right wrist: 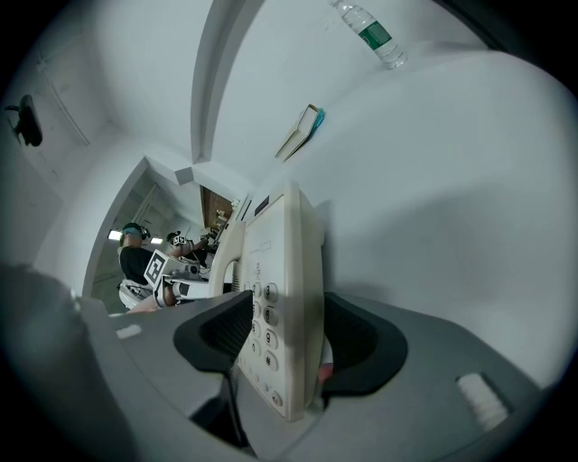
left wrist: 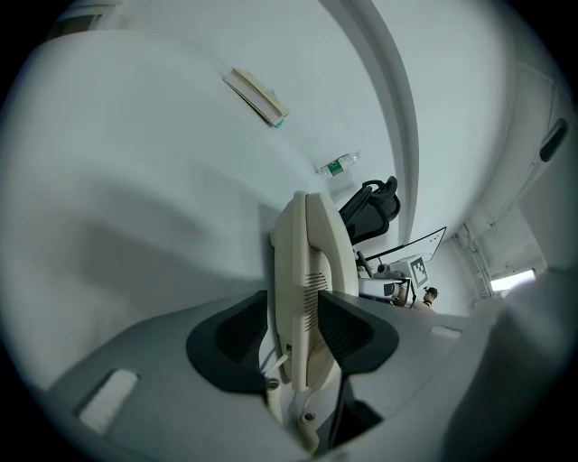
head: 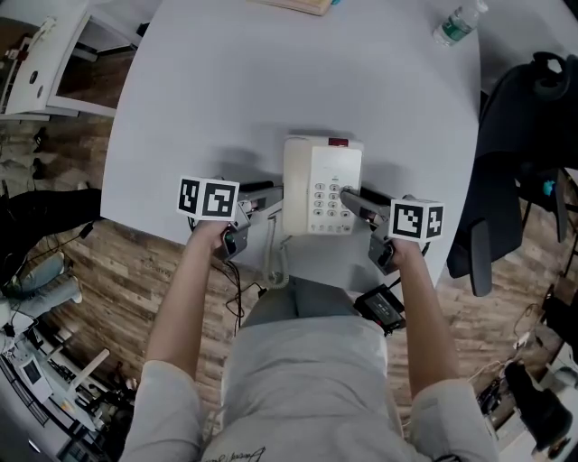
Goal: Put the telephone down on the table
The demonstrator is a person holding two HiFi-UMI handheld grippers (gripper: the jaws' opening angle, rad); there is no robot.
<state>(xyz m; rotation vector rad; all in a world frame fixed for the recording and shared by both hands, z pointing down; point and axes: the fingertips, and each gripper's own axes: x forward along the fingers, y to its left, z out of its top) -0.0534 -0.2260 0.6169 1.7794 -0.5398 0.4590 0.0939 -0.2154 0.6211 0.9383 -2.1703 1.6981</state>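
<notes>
At the near edge of the pale grey round table (head: 271, 72), the cream push-button telephone (head: 321, 185) sits flat on the tabletop, its keypad up and its handset lying in the cradle along its 9 o'clock side. Its curly cream cord (head: 278, 262) hangs over the table edge at 6 o'clock.

The left gripper (head: 266, 198) comes in from 9 o'clock of the telephone and the right gripper (head: 357, 203) from 4 o'clock. In the left gripper view the jaws stand wide with the telephone's handset side (left wrist: 307, 289) between the dark pads, which lie close to it without clamping. The right gripper view shows the same: wide jaws, with the keypad side (right wrist: 280, 316) between the pads, and no squeeze to be seen.

A clear plastic water bottle with a green label (head: 459, 23) lies on the table at 1 o'clock of the telephone, well apart from it. A tan flat book (head: 298, 4) sits at the far edge at 12 o'clock. A black office chair (head: 524, 135) stands beside the table at 3 o'clock.
</notes>
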